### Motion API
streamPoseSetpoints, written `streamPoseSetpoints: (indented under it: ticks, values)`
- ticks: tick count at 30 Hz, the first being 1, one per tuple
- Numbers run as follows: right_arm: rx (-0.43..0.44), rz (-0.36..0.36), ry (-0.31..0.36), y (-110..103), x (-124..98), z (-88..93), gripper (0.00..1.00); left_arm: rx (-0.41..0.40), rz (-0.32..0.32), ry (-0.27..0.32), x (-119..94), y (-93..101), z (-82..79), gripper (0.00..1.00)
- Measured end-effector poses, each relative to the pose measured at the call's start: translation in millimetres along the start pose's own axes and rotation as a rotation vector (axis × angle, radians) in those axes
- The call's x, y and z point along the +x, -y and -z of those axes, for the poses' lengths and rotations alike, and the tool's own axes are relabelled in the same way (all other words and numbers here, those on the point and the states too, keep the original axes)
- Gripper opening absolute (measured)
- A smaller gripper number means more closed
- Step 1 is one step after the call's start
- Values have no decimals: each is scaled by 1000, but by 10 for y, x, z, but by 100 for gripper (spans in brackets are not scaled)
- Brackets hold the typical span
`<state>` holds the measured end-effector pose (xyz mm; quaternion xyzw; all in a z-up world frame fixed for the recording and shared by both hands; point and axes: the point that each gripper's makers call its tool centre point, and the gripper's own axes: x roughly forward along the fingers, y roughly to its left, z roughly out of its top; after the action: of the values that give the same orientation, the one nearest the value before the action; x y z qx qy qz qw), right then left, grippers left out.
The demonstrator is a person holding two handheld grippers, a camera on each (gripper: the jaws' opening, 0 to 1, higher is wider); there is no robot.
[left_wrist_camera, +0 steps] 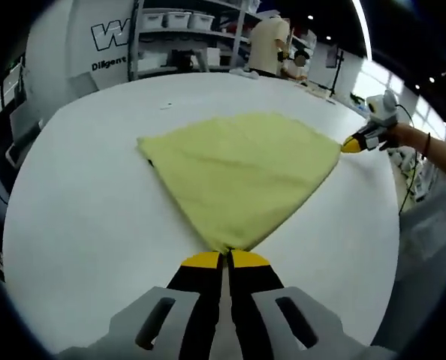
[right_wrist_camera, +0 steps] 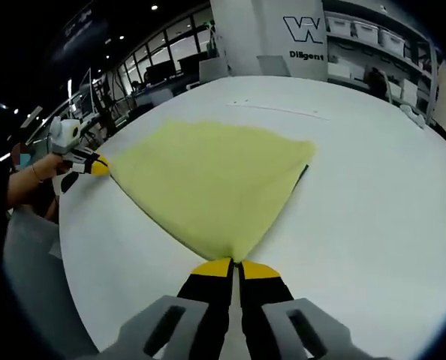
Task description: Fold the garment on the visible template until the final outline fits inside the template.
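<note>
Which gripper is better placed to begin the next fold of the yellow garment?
Neither clearly: the left gripper and the right gripper each clamp a corner of the yellow garment, stretched between them on the white table. They should probably move together.

In the left gripper view, the left gripper (left_wrist_camera: 227,259), with black jaws tipped in yellow, has its jaws pressed together on the near corner of the pale yellow cloth garment (left_wrist_camera: 238,176). At the garment's far right corner the right gripper (left_wrist_camera: 351,144) pinches the cloth, held by a hand (left_wrist_camera: 392,133) on a bare forearm. In the right gripper view, the right gripper's jaws likewise clamp a garment corner.
</note>
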<state>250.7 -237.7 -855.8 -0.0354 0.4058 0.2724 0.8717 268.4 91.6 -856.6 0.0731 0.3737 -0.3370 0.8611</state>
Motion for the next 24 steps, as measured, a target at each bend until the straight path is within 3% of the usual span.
streamPoseSetpoints:
  ticks: [2, 4, 7, 17, 24]
  values:
    - [-2, 3, 1, 9, 0, -2, 0, 33, 6, -13, -8, 8, 12, 0]
    - [0, 14, 2, 44, -6, -4, 0, 139, 4, -37, -38, -2, 22, 0]
    - [6, 24, -1, 74, -14, -3, 0, 215, 10, -67, -61, -7, 41, 0]
    - [24, 32, -7, 84, -26, 7, 0, 312, 24, -111, -84, -26, 43, 0]
    - [35, 31, -13, 66, -28, 23, 0, 298, 37, -124, -96, 18, 74, 0]
